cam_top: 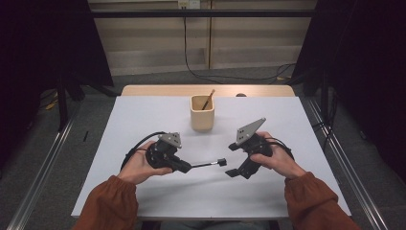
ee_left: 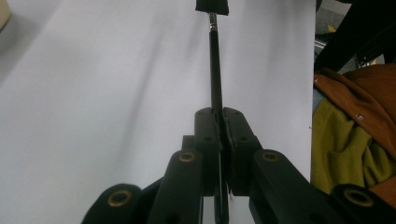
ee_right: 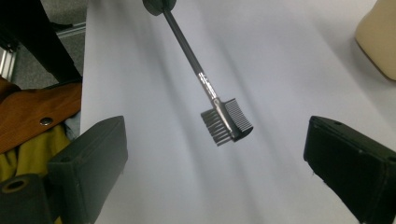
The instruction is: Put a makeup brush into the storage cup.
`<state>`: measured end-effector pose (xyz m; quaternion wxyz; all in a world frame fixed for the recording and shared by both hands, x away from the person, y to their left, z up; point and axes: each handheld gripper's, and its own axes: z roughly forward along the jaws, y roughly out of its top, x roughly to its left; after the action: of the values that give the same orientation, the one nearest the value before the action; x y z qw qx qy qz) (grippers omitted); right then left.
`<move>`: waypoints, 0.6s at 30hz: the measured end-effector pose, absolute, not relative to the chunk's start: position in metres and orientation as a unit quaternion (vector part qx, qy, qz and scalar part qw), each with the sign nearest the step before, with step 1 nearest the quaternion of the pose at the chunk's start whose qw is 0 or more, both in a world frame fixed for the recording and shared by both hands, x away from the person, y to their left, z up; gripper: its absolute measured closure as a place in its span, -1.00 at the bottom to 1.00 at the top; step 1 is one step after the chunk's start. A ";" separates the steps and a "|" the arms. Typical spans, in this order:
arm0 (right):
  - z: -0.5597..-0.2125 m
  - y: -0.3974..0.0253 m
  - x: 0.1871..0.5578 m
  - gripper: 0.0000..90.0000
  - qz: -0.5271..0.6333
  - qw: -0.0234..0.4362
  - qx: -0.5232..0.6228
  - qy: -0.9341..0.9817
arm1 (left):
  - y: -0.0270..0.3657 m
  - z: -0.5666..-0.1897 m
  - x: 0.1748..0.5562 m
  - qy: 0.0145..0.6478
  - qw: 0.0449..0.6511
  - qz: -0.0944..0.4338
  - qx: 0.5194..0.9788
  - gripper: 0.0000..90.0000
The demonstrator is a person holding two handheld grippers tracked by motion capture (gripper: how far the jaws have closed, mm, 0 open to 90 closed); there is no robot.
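My left gripper (cam_top: 186, 166) is shut on the thin black handle of a small brow comb-and-brush tool (cam_top: 210, 164), whose head (cam_top: 221, 162) points right, just above the white table. Its own view has the handle (ee_left: 215, 70) running straight up from the closed jaws. The right gripper (cam_top: 233, 159) stands open a little to the right of the tool's head, nothing between its fingers. Between the wide-apart jaws in the right gripper view lies the comb head (ee_right: 227, 121), with teeth on one side and bristles on the other.
A beige cup (cam_top: 202, 113) with a wooden stick (cam_top: 208, 100) in it stands at the back middle of the white sheet (cam_top: 143, 115). A corner of that cup (ee_right: 378, 37) also appears in the right gripper view. The person's orange sleeves (cam_top: 111, 203) come in from below.
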<state>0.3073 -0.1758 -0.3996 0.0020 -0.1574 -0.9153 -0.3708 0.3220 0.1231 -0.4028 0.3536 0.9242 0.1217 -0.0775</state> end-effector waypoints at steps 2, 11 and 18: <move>-0.399 -0.179 0.307 -0.88 -0.382 0.003 -0.165 -0.909 | 0.125 -0.402 0.322 0.124 0.358 -0.076 0.922 0.90; -0.406 -0.188 0.301 -0.91 -0.396 0.012 -0.179 -0.901 | 0.135 -0.406 0.318 0.137 0.372 -0.070 0.916 0.90; -0.411 -0.195 0.291 -0.91 -0.407 0.009 -0.188 -0.894 | 0.144 -0.407 0.316 0.148 0.387 -0.060 0.908 0.90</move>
<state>0.2909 -0.1945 -0.4111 0.0090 -0.1878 -0.8937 -0.4073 0.3164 0.1440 -0.4072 0.3873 0.9080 0.1481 -0.0601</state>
